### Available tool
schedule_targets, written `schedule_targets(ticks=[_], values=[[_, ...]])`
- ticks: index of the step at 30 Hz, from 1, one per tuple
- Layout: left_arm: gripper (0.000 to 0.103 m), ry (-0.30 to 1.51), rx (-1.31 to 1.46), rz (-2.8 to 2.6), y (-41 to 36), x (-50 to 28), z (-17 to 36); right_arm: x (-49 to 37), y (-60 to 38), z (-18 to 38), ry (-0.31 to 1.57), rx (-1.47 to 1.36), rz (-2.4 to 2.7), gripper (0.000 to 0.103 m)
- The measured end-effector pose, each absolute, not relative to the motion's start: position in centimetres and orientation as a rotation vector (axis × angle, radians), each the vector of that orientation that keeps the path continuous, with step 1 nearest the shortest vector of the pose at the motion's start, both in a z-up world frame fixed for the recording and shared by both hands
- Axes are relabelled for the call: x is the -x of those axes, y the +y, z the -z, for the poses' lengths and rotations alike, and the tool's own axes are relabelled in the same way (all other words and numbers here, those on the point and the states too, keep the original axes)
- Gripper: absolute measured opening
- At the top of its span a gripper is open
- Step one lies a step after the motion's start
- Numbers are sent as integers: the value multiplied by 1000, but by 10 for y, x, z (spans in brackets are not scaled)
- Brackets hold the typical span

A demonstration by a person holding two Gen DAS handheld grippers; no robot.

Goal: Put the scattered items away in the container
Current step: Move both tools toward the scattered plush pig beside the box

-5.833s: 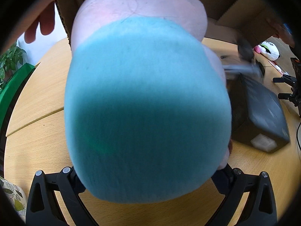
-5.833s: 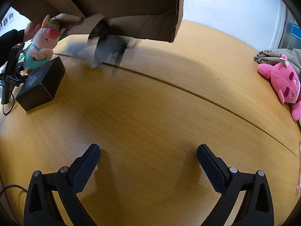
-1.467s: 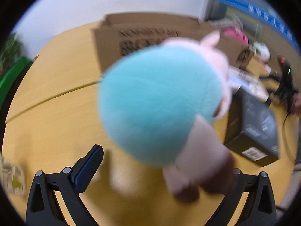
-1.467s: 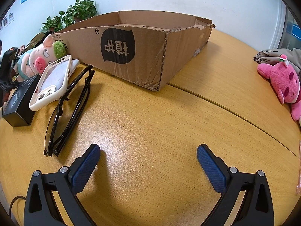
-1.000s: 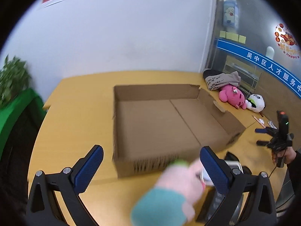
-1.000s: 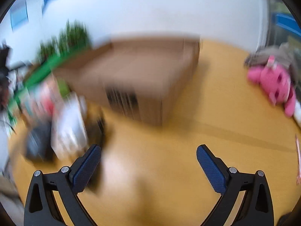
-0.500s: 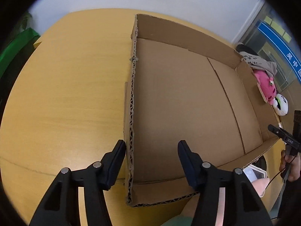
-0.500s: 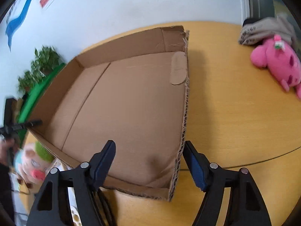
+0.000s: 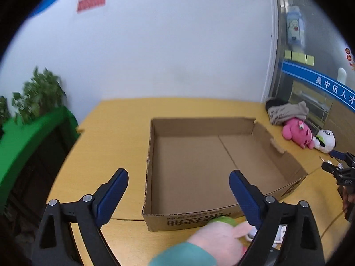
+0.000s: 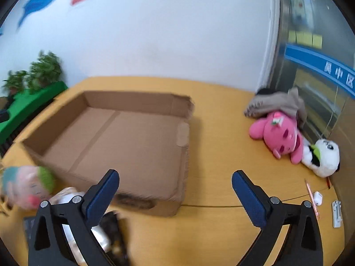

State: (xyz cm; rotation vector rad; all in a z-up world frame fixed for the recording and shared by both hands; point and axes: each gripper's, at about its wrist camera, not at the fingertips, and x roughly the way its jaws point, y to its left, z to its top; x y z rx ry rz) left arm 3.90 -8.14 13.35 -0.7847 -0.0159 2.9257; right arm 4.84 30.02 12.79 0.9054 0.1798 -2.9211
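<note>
Left wrist view: my left gripper is spread wide and holds nothing. The cardboard box lies ahead on the table; the pig plush sits just outside its near wall.
Right wrist view: my right gripper is wide open too, nothing in it. I see the box ahead-left, the pig plush beside its near-left corner. A pink plush lies well apart, right.

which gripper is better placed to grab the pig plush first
Left. The pink pig plush in teal lies just below the open left gripper, near the cardboard box; it sits far off to the right gripper's side.
</note>
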Motion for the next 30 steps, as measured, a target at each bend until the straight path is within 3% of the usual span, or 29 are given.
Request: schedule_targets(ticks=[2,3,4,5,6,8,9,10,11,12,14,15,16,17,20,26,30], values=[[95,24,736,-3000,-64,-68,-128,-74,292,-138,143,-837,2936,102],[99,55,730,-3011,-54,-78,-123,-84,289,-140,129,-840,2928,93],[100,87,736,-3003,-45,-87,-119,-91,286,-141,115,-861,2909,81],[100,103,737,-2974,-38,-96,-115,-97,284,-140,98,-890,2888,41],[100,89,723,-2933,-32,-104,-112,-104,283,-134,74,-915,2872,17],[92,32,708,-2893,-27,-111,-110,-117,283,-127,25,-908,2865,17],[55,21,709,-2895,-27,-117,-111,-122,282,-124,25,-898,2870,19],[6,21,741,-2900,-25,-116,-110,-124,282,-120,28,-892,2874,25],[1,-3,792,-2887,-23,-111,-107,-127,282,-120,36,-887,2884,62],[3,-78,803,-2865,-26,-108,-107,-130,280,-121,60,-882,2910,103],[3,-214,772,-2836,-32,-111,-111,-131,282,-122,124,-836,2944,103],[25,-267,757,-2837,-35,-112,-114,-132,281,-124,153,-821,2945,103],[78,-311,746,-2848,-38,-113,-117,-134,279,-126,173,-808,2945,103],[101,-338,736,-2871,-41,-113,-120,-134,278,-127,180,-800,2944,103],[102,-313,592,-2949,-41,-122,-125,-128,281,-124,153,-816,2933,103],[102,-55,630,-3030,-21,-116,-116,-112,279,-112,135,-870,2900,103],[102,-58,678,-3022,-20,-110,-108,-102,272,-106,153,-890,2874,103]])
